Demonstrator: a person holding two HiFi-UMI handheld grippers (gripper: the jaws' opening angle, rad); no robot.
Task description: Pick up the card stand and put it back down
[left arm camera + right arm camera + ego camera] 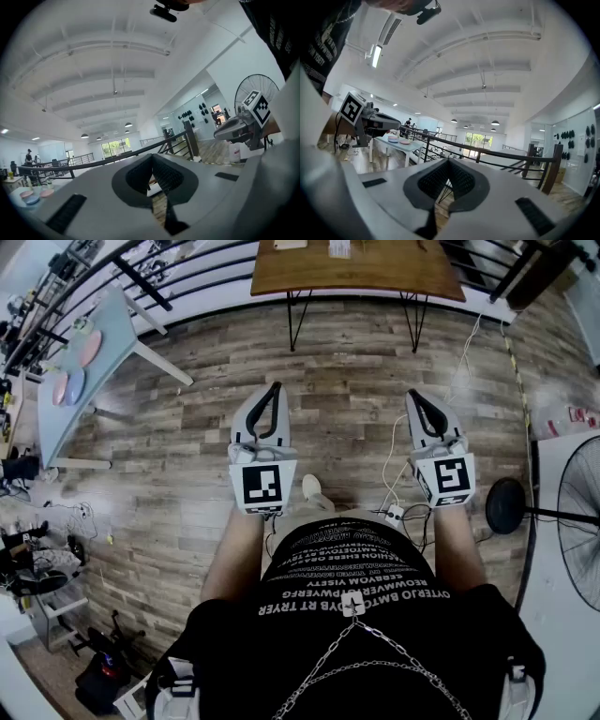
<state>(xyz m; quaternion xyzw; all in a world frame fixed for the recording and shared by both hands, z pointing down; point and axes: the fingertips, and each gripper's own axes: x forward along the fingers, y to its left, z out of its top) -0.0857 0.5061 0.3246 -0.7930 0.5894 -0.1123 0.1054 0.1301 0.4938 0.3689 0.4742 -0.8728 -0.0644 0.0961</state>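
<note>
Both grippers are held level above the plank floor [187,474], in front of the person's body, well apart from each other. The left gripper [276,388] is closed: in the left gripper view its ribbed pads [164,176] meet at the tips, and nothing is held between them. The right gripper [413,395] is likewise closed and empty, as confirmed in the right gripper view, where only floor is seen through the gap behind the pads [457,180].

The card stand cannot be identified with certainty. A wooden table [375,273] is located ahead of the grippers, and small pale objects [339,247] lie at its far edge. One of these may be the stand, but they are cropped and too small to be told apart. The task is judged not yet begun.

A card stand is expected to be light, stiff and easily tipped, with smooth faces that may slip. It is recommended that it be gripped low, across its base or the lower sides of its upright, with the jaws opened beforehand, and that it be set down flat before release.
</note>
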